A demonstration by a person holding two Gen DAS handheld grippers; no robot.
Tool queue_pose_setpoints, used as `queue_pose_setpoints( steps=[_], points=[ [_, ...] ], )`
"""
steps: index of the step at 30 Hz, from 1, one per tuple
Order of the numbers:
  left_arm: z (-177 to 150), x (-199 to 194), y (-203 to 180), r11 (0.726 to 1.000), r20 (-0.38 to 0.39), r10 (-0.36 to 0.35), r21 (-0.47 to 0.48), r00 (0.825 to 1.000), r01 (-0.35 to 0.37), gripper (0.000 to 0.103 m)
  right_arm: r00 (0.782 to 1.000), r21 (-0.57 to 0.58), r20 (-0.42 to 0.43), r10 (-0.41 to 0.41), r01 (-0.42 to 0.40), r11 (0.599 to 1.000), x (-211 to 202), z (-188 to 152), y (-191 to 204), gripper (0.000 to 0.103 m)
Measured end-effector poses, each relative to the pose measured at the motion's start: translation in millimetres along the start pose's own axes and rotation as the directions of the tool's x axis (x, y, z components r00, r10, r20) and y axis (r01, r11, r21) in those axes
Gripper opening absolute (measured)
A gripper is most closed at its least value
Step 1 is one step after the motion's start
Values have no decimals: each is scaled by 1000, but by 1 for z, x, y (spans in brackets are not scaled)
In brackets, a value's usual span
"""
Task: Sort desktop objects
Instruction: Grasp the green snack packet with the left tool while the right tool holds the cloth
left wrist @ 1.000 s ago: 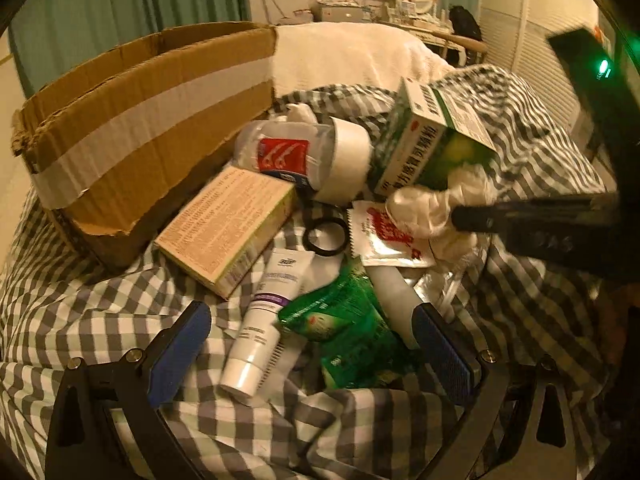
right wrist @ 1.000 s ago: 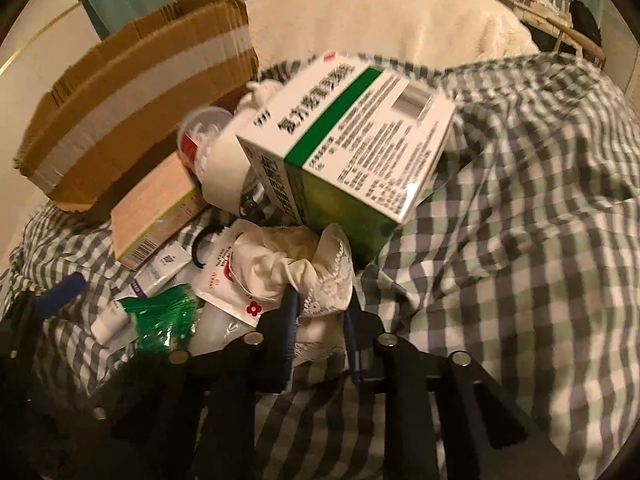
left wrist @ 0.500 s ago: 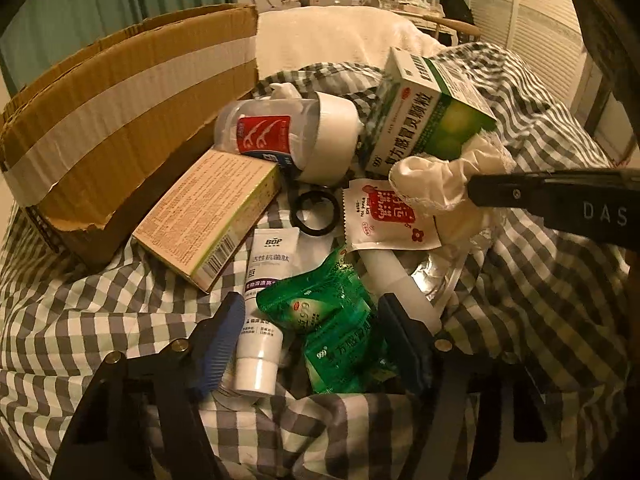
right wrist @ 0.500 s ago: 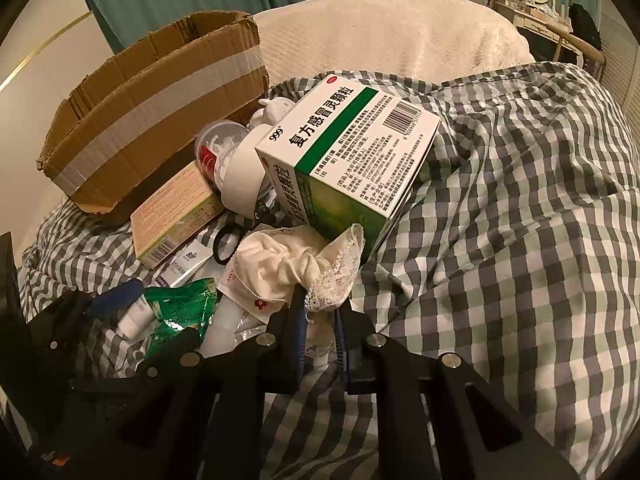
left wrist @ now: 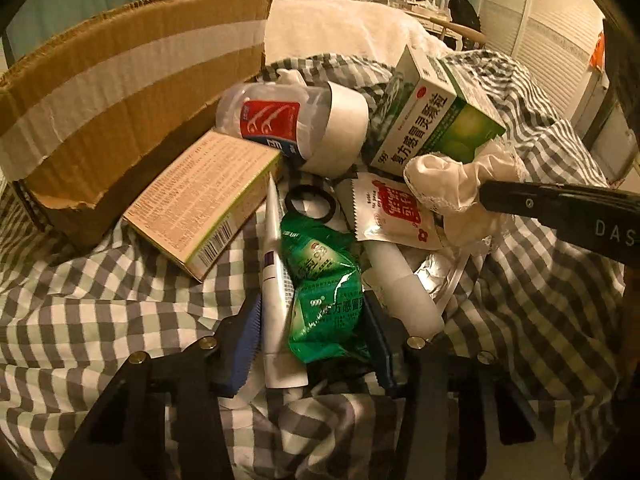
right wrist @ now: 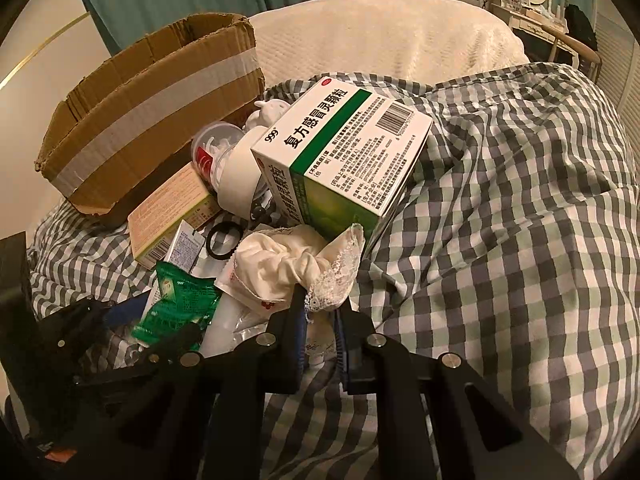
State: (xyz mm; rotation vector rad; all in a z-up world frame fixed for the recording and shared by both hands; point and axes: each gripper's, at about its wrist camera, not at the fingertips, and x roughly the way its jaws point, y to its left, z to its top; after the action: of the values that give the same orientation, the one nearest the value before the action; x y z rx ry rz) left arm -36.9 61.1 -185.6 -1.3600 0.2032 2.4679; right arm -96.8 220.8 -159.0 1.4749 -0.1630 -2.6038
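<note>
A pile of small items lies on a checked cloth. My left gripper (left wrist: 312, 332) is shut on a green sachet pack (left wrist: 326, 300) and a white tube (left wrist: 276, 280) squeezed together between its blue pads. My right gripper (right wrist: 322, 312) is shut on a white lace cloth (right wrist: 288, 268), seen from the left wrist view (left wrist: 452, 184) too. Around them lie a green-and-white medicine box (right wrist: 344, 160), a tan box (left wrist: 208, 200), a floss-pick jar (left wrist: 288, 124), a red-and-white sachet (left wrist: 388, 212) and a black ring (left wrist: 311, 203).
An open cardboard box (left wrist: 120, 80) with a white tape band stands at the back left, also in the right wrist view (right wrist: 152, 120). A cream blanket (right wrist: 380, 36) lies behind the pile. Checked cloth (right wrist: 520, 220) spreads out to the right.
My left gripper has closed from wide open onto the green pack and white tube, turning the tube on edge. My right gripper has lifted the lace cloth slightly.
</note>
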Motion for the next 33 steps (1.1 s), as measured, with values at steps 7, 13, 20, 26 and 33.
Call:
queue_pose_setpoints(
  steps=[7,13,20,26,33],
  points=[
    [9,-16,11,1000,60,-4,-31,998,6,38,1000,-2,14,-9,9,1000,-5,-2,0,12],
    [11,-19,13,999,74,6,-37,997,-3,37,1000,-9,20,-13,13,1000,-8,-3,1,12],
    [11,-32,17,999,96,0,-52,995,5,37,999,-25,47,-21,22,999,-20,-5,5,12],
    [10,-33,24,996,67,-46,-72,997,51,41,998,-30,59,-19,20,999,-26,-4,7,12],
    [6,-25,24,996,31,-26,-80,999,28,48,999,-25,52,-14,15,1000,-27,-7,5,12]
  ],
)
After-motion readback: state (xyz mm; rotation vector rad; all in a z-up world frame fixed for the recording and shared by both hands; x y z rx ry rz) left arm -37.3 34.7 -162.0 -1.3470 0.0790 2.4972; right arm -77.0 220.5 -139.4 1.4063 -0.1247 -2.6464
